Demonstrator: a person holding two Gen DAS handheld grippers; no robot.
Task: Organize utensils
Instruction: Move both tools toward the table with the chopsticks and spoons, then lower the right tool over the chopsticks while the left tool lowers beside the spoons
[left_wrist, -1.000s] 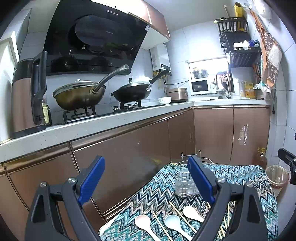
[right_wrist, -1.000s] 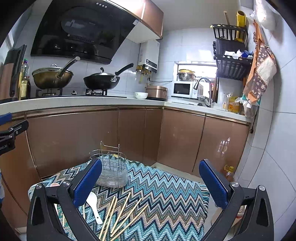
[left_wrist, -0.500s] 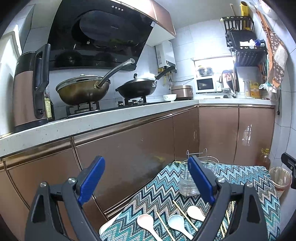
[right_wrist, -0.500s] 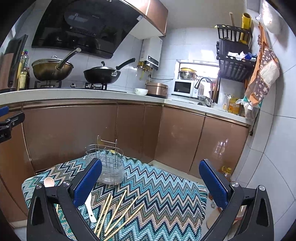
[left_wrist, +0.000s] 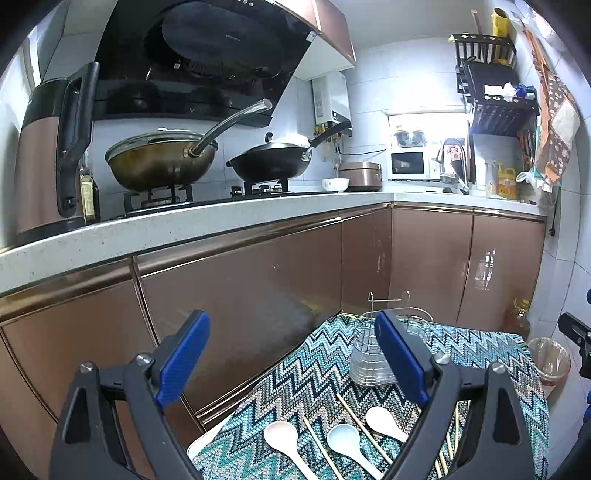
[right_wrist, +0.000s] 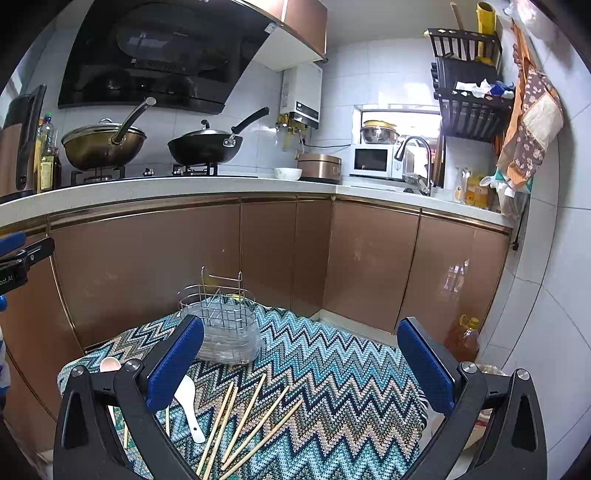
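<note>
A wire utensil holder (right_wrist: 225, 325) with a clear base stands at the far side of a small table under a zigzag cloth (right_wrist: 332, 387); it also shows in the left wrist view (left_wrist: 369, 354). Three ceramic spoons lie near the table's left end: pinkish (left_wrist: 280, 435), pale blue (left_wrist: 343, 441), white (left_wrist: 382, 421). Several wooden chopsticks (right_wrist: 251, 417) lie loose on the cloth. My left gripper (left_wrist: 291, 365) is open and empty above the table's left end. My right gripper (right_wrist: 299, 365) is open and empty above the chopsticks.
Brown cabinets (right_wrist: 147, 266) and a white counter (right_wrist: 147, 186) run behind the table, with two woks on the stove. An oil bottle (right_wrist: 463, 336) stands on the floor at right. A lined bin (left_wrist: 550, 356) sits beyond the table's right end.
Both grippers have tilted slightly, so the table and holder sit a little lower and farther in view. Nothing on the table has moved. Both grippers stay open.
</note>
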